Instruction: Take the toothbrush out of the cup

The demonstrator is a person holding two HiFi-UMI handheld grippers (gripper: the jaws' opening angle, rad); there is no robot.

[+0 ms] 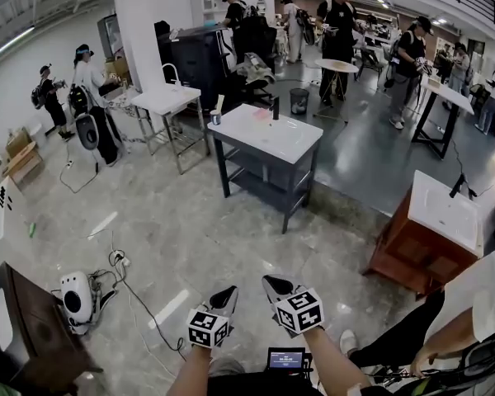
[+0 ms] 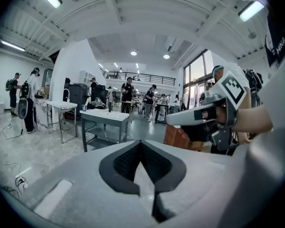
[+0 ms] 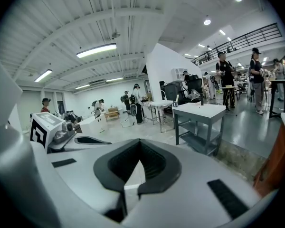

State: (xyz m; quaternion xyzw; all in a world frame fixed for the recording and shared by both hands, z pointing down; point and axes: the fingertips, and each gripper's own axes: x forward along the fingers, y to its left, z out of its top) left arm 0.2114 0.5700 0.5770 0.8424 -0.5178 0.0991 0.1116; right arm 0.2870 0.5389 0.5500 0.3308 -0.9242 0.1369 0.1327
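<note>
1. Far ahead in the head view, the cup [image 1: 215, 118] stands on the near-left corner of the white-topped surface [image 1: 268, 134], toothbrush [image 1: 220, 104] seemingly upright inside, well apart from both hands; the left hand-held gripper [image 1: 224, 298] looks slightly nearer than the right hand-held gripper [image 1: 274, 287].
2. Left gripper view: jaws pressed together, empty, pointing across the floor [image 2: 38, 151] toward it.
3. Right gripper view: jaws likewise together, empty; people [image 3: 222, 72] work in the hall beyond.
</note>
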